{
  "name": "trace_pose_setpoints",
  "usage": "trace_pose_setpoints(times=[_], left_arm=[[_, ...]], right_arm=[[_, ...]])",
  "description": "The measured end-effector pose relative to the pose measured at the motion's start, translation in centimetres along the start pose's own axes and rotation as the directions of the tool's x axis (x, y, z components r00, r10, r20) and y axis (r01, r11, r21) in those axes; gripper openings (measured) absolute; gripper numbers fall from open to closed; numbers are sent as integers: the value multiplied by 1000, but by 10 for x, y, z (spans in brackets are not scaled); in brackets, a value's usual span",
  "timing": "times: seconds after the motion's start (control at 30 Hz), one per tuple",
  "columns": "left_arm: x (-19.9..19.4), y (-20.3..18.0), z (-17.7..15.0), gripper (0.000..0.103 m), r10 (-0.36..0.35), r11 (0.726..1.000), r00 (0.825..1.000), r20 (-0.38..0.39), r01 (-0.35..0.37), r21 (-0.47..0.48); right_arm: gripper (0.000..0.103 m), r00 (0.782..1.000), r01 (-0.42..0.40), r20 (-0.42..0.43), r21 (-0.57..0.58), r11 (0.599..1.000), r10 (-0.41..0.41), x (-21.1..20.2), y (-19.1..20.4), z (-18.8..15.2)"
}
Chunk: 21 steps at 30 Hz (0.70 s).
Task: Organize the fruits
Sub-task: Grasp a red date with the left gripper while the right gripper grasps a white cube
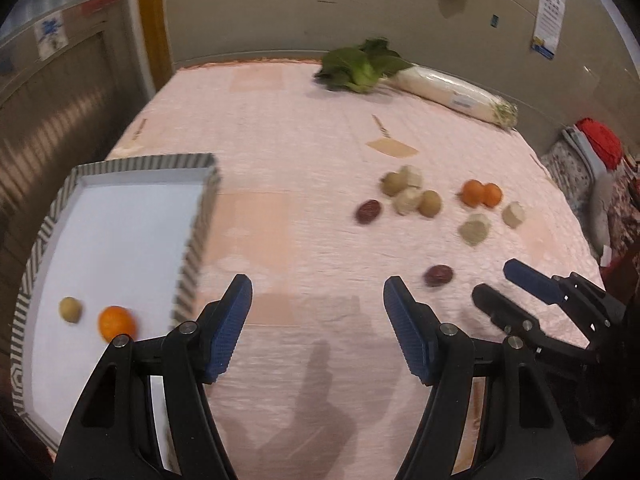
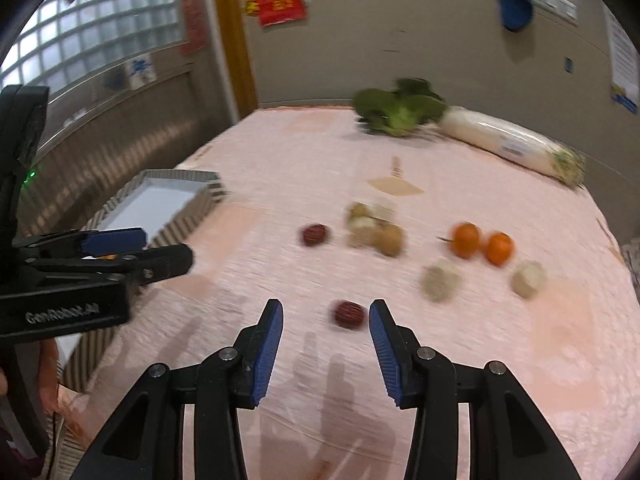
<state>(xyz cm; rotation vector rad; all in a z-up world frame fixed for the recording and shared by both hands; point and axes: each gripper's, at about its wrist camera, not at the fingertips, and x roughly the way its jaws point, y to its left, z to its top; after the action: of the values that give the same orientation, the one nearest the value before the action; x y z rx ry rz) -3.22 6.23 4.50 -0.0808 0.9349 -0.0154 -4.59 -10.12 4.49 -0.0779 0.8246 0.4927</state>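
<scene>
A striped-rim tray (image 1: 194, 236) sits at the table's left and holds an orange (image 1: 117, 323) and a small tan fruit (image 1: 70, 309). My left gripper (image 1: 318, 294) is open and empty, just right of the tray. My right gripper (image 2: 326, 314) is open; a dark red fruit (image 2: 349, 314) lies on the cloth between its fingertips, untouched. It also shows in the left wrist view (image 1: 438, 275). Two oranges (image 2: 482, 243), another red fruit (image 2: 315, 235), tan fruits (image 2: 390, 240) and pale lumps (image 2: 438, 280) lie further back.
Pink cloth covers the table (image 2: 280, 184). Leafy greens (image 2: 400, 110) and a wrapped white radish (image 2: 508, 142) lie at the far edge. A tan paper tag (image 2: 394, 185) lies mid-table. Walls and a window stand behind and to the left.
</scene>
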Motion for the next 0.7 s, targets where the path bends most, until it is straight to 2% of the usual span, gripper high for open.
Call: trace_pose_setpoints(times=[0.3, 0.5, 0.7], left_arm=[[38, -48, 2, 69, -41, 998, 997, -68, 45, 51], [67, -76, 1, 69, -57, 993, 991, -117, 69, 99], [79, -85, 2, 69, -70, 991, 990, -119, 83, 106]], right_arm=[[43, 999, 44, -6, 119, 992, -44, -14, -68, -23], [43, 999, 47, -9, 139, 989, -46, -15, -85, -28], [44, 999, 40, -13, 155, 987, -38, -12, -95, -29]])
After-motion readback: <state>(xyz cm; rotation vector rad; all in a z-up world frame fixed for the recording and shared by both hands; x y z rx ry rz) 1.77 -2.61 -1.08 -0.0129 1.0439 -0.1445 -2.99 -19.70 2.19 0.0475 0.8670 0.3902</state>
